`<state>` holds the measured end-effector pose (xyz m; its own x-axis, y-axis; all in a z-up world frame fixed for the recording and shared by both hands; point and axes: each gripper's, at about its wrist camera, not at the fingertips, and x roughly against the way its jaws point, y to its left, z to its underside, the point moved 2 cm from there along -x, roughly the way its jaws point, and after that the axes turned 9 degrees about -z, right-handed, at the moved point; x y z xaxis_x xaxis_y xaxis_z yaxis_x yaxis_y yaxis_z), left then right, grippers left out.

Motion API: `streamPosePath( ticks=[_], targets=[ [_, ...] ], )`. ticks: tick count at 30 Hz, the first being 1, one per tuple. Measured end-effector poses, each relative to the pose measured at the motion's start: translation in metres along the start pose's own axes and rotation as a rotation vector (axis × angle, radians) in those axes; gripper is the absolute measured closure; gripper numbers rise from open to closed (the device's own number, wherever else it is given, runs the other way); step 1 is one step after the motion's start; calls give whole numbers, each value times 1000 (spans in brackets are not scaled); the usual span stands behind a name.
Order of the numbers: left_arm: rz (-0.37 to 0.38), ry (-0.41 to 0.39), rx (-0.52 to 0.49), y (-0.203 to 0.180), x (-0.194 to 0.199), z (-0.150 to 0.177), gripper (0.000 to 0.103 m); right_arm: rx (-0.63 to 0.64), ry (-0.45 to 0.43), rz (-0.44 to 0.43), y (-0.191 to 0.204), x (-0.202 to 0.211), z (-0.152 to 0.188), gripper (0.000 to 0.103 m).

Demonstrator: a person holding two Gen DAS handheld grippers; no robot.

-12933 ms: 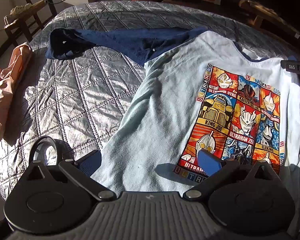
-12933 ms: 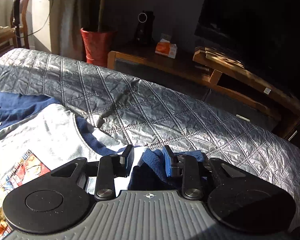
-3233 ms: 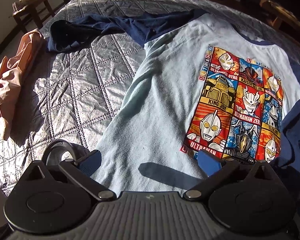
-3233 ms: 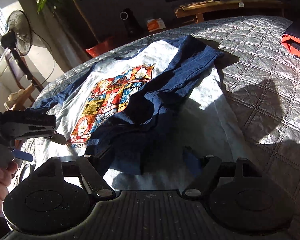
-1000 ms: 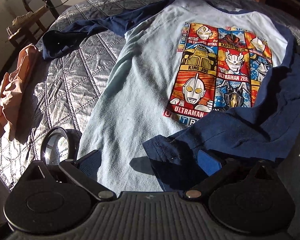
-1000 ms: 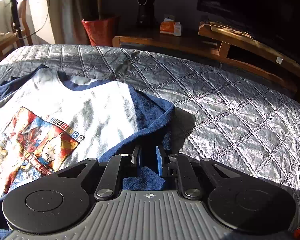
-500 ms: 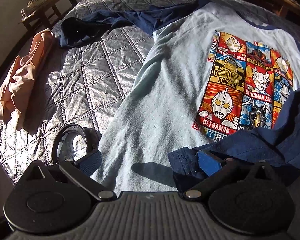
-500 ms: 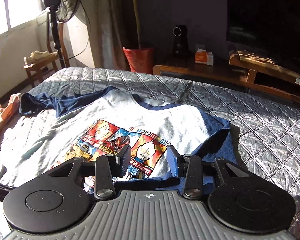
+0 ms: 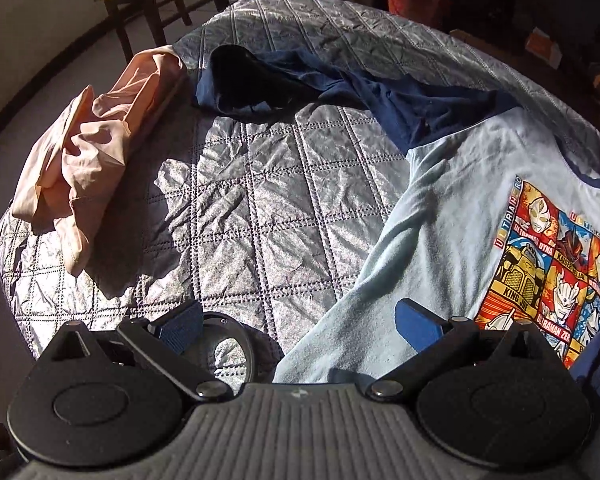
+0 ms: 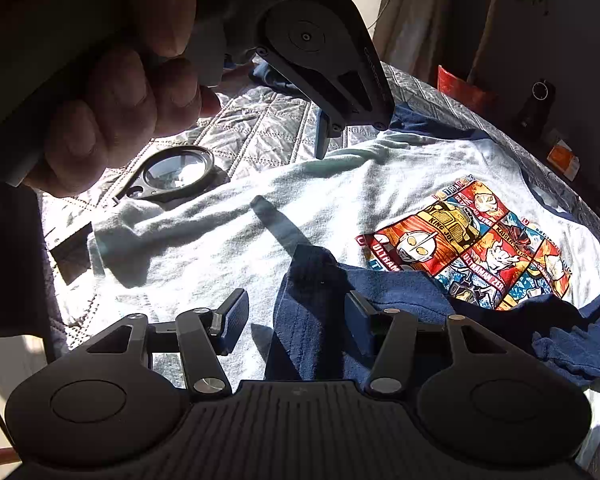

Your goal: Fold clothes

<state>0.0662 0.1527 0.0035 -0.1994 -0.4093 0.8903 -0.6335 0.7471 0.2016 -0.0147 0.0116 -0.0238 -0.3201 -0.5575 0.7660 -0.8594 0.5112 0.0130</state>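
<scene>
Peach garment (image 9: 80, 164) lies bunched at the left edge of the quilted silver bedspread (image 9: 240, 208). To its right a pale blue T-shirt (image 9: 440, 240) with navy sleeves and a cartoon print is spread flat, one navy sleeve (image 10: 380, 300) folded over its front. Left gripper (image 9: 296, 320) and right gripper (image 10: 296, 312) both hover spread apart, holding nothing.

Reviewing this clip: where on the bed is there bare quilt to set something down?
Bare quilt lies between the peach garment, the outstretched navy sleeve and the shirt. Another strip runs beyond that sleeve to the far edge. Crowded: the near edge by the magnifier, and the shirt's right side, where the other sleeve lies folded over it.
</scene>
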Motion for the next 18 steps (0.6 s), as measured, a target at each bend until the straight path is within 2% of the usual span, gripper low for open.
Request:
streamPosePath(
  ticks=[1, 2, 4, 8, 11, 15, 17, 18],
  targets=[
    [1, 2, -2, 0, 0, 0, 1, -1, -16, -12, -1, -3, 1, 55],
    [5, 4, -1, 0, -1, 0, 1, -10, -17, -10, -2, -2, 0, 74],
    [13, 8, 6, 3, -1, 0, 1, -30, -20, -5, -4, 0, -1, 100],
    [19, 5, 23, 7, 0, -2, 1, -89, -95, -17, -8, 17, -11, 100],
    [21, 12, 33, 9, -1, -2, 1, -40, -182, -81, 5, 37, -19, 100],
    [30, 14, 28, 6, -1, 0, 1, -37, -118, -120, 9, 32, -10, 96],
    [36, 12, 10, 1, 0, 3, 1, -36, -86, -140, 10, 29, -5, 85],
    [39, 15, -4, -2, 0, 5, 1, -36, -71, -150, 11, 28, -3, 82]
  ],
)
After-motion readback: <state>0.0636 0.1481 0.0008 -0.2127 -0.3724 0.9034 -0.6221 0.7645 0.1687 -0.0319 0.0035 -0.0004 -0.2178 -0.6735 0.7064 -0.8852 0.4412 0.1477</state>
